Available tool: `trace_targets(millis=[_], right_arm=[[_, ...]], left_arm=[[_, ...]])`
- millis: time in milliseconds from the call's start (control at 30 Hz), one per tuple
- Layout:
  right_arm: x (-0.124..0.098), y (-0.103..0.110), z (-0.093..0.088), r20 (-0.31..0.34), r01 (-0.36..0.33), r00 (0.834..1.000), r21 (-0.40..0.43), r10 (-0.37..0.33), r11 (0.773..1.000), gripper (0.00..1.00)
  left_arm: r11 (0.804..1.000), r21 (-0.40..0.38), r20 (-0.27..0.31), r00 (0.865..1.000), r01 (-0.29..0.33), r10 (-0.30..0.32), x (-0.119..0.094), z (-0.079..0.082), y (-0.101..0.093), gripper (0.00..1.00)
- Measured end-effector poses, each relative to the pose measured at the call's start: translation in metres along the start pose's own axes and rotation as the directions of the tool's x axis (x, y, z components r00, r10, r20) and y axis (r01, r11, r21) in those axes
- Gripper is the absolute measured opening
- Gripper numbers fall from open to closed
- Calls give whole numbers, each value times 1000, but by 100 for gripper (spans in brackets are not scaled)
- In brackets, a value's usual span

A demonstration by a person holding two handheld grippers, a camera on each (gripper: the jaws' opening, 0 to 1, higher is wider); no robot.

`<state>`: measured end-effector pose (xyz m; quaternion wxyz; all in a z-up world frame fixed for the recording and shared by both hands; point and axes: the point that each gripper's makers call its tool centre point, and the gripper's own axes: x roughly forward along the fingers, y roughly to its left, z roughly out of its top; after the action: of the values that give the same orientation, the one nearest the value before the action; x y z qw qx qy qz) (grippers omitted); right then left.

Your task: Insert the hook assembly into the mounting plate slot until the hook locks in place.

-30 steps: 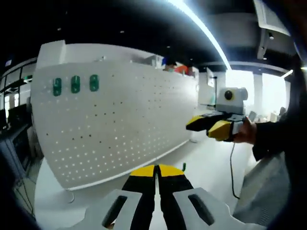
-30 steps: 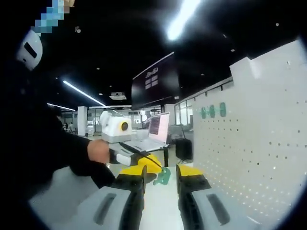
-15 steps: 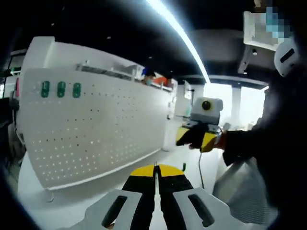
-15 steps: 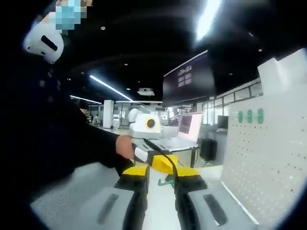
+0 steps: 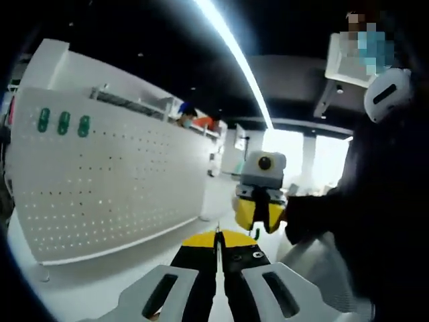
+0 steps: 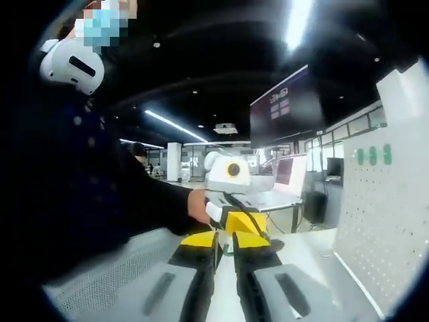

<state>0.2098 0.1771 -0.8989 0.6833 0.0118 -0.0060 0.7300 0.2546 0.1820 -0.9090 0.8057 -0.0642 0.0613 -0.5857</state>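
The white pegboard mounting plate (image 5: 120,194) stands upright on the left in the left gripper view, with three green hooks (image 5: 64,122) near its top corner. My left gripper (image 5: 218,236) is shut, and a green hook tip (image 5: 256,233) pokes out beside its jaws. Just beyond, my right gripper (image 5: 260,218) points back at it. In the right gripper view the right gripper (image 6: 226,243) has its jaws close together with a thin gap, facing the left gripper (image 6: 244,225). The plate (image 6: 382,228) and its green hooks (image 6: 372,155) are on the right there. Whether the right jaws touch the held hook is hidden.
A person in dark sleeves (image 6: 134,208) holds both grippers. A laptop (image 6: 288,184) sits on a table behind the left gripper. The white tabletop (image 5: 100,275) runs along the foot of the plate.
Both views swung away from the plate. The two grippers have come closer, facing each other. The right gripper's jaws have narrowed from a wide gap to a thin one.
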Motion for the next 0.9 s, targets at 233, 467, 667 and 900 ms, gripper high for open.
trace_targets(millis=[233, 467, 667, 900], right_arm=[[2, 6, -5, -6, -40, 999, 30, 40, 999, 4], [2, 9, -5, 0, -55, 998, 31, 55, 998, 2], [2, 9, -1, -2, -48, 999, 17, 48, 999, 1], [2, 7, -2, -12, -35, 999, 23, 36, 999, 1]], left_arm=[[999, -17, 26, 999, 28, -28, -1, 3, -3, 1], [997, -46, 43, 997, 58, -57, 0, 1, -6, 1], [998, -18, 56, 997, 54, -53, 1, 4, -7, 1], [999, 36, 0, 999, 34, -34, 2, -6, -7, 8]])
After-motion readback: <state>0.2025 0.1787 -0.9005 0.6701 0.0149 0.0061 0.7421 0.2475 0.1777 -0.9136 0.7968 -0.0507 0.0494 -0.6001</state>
